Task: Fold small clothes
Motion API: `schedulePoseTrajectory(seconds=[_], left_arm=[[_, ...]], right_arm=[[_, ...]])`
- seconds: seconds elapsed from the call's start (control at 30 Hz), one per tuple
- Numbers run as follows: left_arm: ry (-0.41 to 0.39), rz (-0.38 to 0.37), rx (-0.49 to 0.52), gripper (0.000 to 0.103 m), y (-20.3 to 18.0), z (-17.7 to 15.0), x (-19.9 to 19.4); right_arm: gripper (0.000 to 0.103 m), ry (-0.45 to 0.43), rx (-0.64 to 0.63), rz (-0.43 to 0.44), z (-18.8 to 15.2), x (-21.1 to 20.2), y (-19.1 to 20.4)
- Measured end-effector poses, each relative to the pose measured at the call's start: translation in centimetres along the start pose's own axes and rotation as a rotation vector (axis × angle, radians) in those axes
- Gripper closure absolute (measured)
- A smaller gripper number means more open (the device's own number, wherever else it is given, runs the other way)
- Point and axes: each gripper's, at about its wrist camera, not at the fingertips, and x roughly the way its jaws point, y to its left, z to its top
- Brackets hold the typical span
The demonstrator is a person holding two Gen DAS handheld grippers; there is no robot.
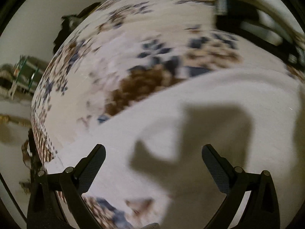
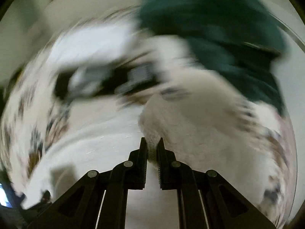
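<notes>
White garment [image 1: 219,105] is spread across the patterned bedspread [image 1: 122,43], covering its near part in your left wrist view, with the blue and brown print showing beyond the cloth's far edge. Your left gripper [image 1: 153,150] hangs over it with its fingers wide apart, nothing between them, and its shadow falls on the white fabric just ahead. Over on your right, the right gripper [image 2: 152,143] has its jaws pinched together on a bunched fold of that white garment [image 2: 152,122], the cloth rising in a small ridge from the fingertips. That view is heavily blurred, so the fabric's edges are hard to trace. Beyond the pinched fold, a dark green cloth [image 2: 219,34] sits toward the bedspread's far right side. Between them lies a dark blurred shape you cannot make out. No containers show in either view.
</notes>
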Motion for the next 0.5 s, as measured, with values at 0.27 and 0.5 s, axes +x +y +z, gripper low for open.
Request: schedulePoseTrajectory(seconds=[0.27,0.5], left_arm=[[0.047,-0.031,-0.07,0.0,4.5,-0.3,3.4],[0.085,-0.133,-0.199,0.0,10.8,-4.0,0.7]], right_arm=[[0.092,0.135,-0.12,0.037,-3.3,5.7,10.6],[0.035,0.225,0.103,0.126,-6.1,0.8,1.5]])
